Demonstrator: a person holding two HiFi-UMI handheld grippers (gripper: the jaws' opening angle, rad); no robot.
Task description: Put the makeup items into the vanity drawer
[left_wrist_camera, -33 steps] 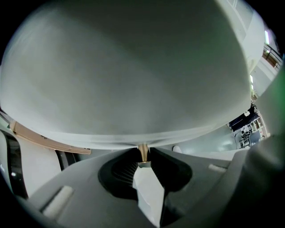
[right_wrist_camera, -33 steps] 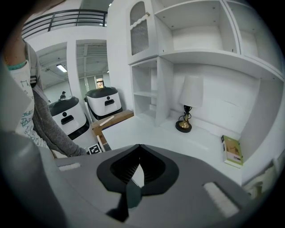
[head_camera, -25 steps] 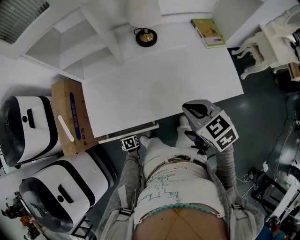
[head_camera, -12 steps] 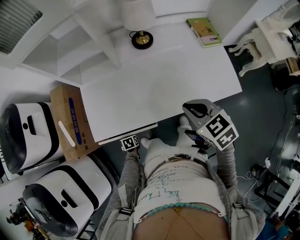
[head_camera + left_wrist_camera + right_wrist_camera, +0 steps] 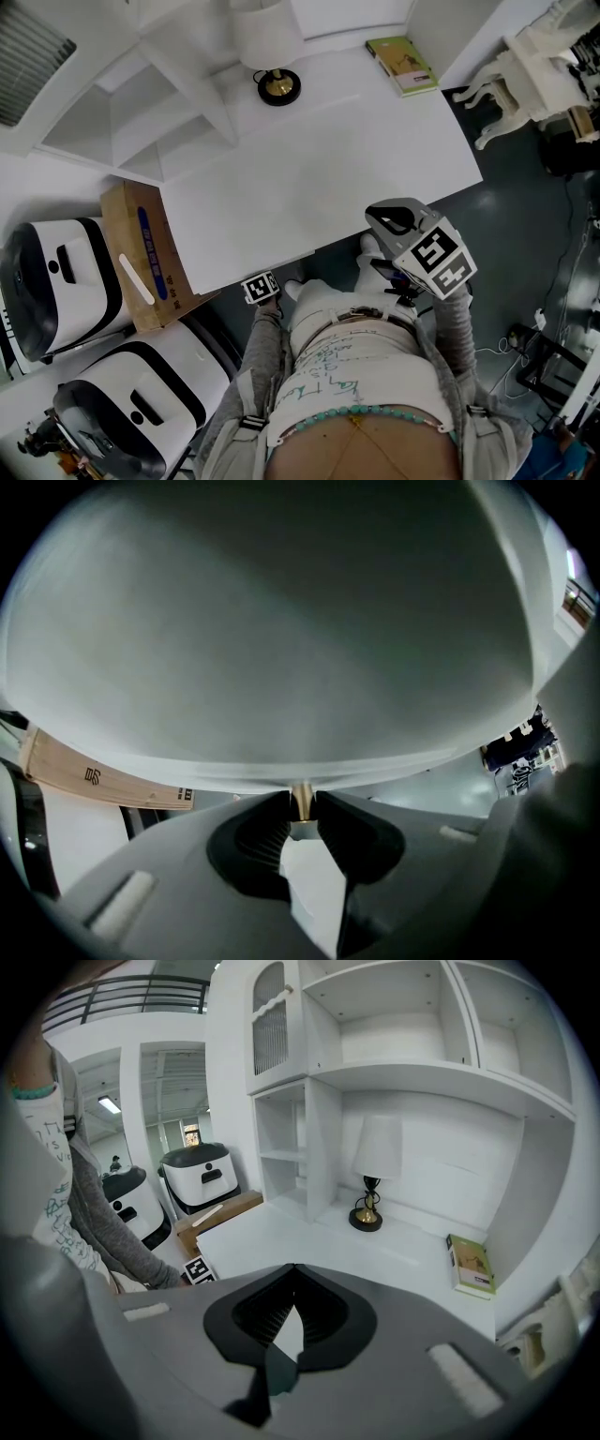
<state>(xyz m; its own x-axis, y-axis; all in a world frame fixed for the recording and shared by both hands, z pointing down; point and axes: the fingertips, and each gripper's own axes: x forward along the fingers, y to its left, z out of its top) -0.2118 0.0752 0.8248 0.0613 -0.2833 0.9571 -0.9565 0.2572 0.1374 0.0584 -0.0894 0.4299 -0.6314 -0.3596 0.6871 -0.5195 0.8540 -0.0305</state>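
The white vanity (image 5: 319, 178) fills the middle of the head view; its drawer sits flush under the front edge. In the left gripper view the white drawer front (image 5: 272, 639) fills the picture, and my left gripper (image 5: 301, 805) is shut on its small brass knob (image 5: 302, 799). In the head view only the left gripper's marker cube (image 5: 261, 287) shows, at the desk's front edge. My right gripper (image 5: 395, 221) hovers over the lap by the front right of the desk, shut (image 5: 292, 1286) and holding nothing. No makeup items are in view.
A lamp with a black and brass base (image 5: 278, 86) and a green book (image 5: 401, 64) stand at the back of the desk. Open white shelves (image 5: 159, 112) rise at the left. A cardboard box (image 5: 141, 248) and two white machines (image 5: 56, 286) sit left of the desk. A white chair (image 5: 525, 75) stands at the right.
The drawer's front lip, which stuck out below the desk edge a second ago, has slid in flush. The left gripper went in with it; the right gripper stayed put.
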